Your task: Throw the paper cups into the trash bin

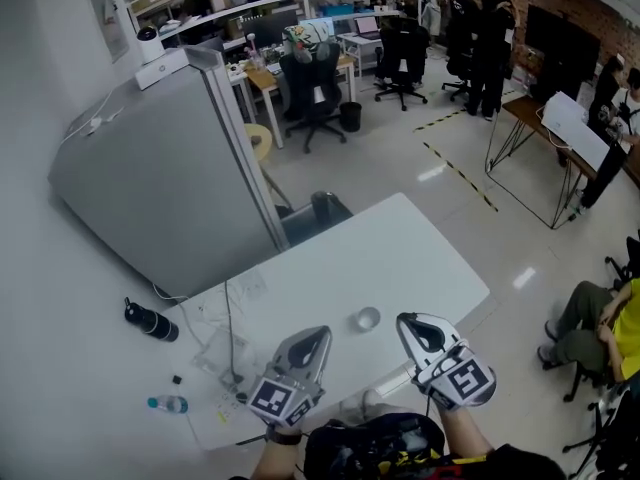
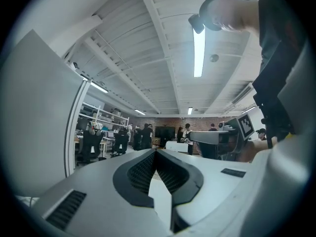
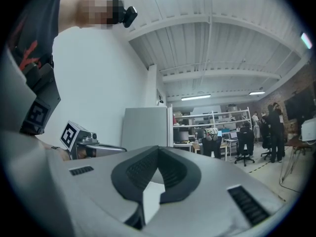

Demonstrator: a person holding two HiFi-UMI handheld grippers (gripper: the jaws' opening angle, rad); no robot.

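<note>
A small paper cup stands upright on the white table, near its front edge. My left gripper is held over the table just left of the cup, and my right gripper just right of it. Both are shut with nothing between their jaws and neither touches the cup. In the left gripper view the left gripper points out into the room with its tips meeting; the right gripper view shows the right gripper the same way. A dark bin stands on the floor beyond the table's far edge.
A grey partition rises behind the table's left end. A cable and clear plastic lie on the table's left part. A black bottle and a water bottle lie at the left. A seated person is at the right.
</note>
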